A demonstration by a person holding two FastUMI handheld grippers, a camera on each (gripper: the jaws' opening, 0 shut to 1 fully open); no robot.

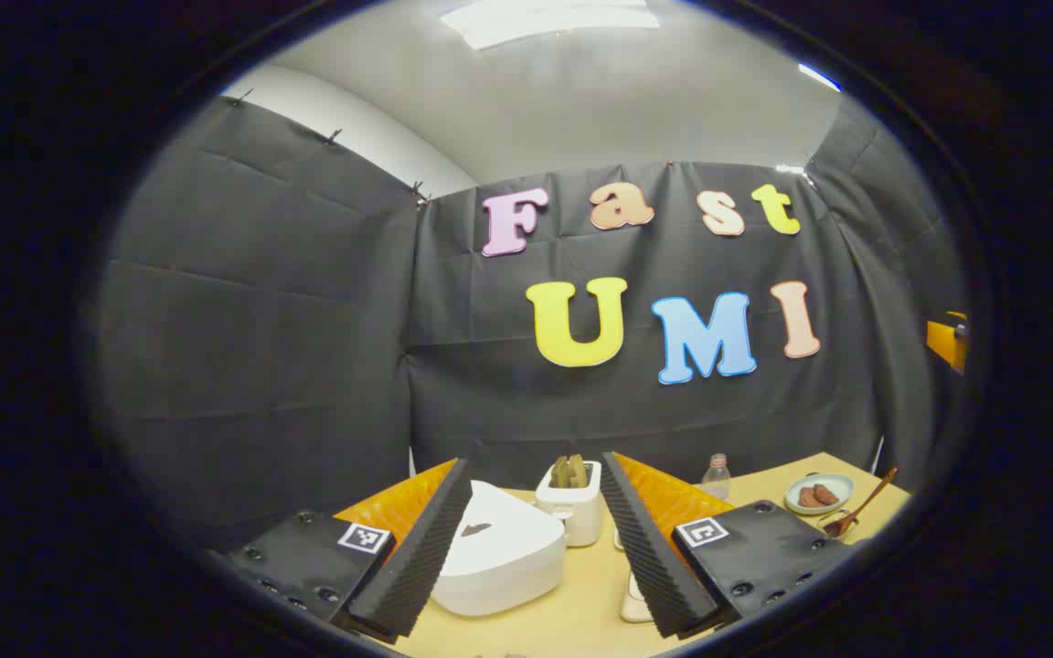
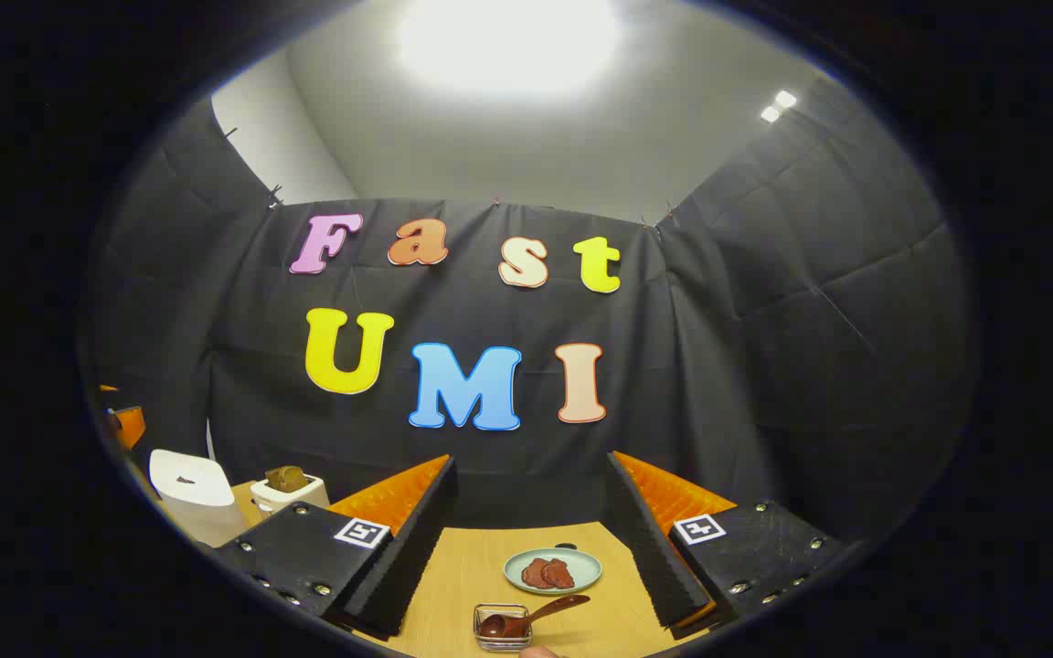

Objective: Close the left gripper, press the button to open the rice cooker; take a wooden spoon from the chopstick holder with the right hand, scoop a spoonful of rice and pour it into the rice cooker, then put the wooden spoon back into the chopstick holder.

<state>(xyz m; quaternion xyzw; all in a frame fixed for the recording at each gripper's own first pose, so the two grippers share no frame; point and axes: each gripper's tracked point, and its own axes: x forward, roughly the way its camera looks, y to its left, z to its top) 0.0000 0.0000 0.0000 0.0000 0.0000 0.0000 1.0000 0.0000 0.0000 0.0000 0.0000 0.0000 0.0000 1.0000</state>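
Observation:
The white rice cooker (image 1: 501,548) sits on the table just beyond my left gripper (image 1: 536,464), lid down, partly behind the left finger. That gripper is open with nothing between its fingers. Seen from the right gripper view, the rice cooker (image 2: 190,492) stands at far left. My right gripper (image 2: 531,460) is open and empty, hovering above the table. Below it a wooden spoon (image 2: 552,607) lies with its bowl in a small clear holder (image 2: 501,629). The left gripper view has the wooden spoon (image 1: 863,505) at far right.
A white toaster (image 1: 572,501) with bread stands behind the cooker, a small bottle (image 1: 717,475) to its right. A pale plate (image 2: 552,571) with brown food lies past the spoon. A small white object (image 1: 636,599) lies by my left gripper's right finger. The wooden table (image 2: 453,585) ends at the wall.

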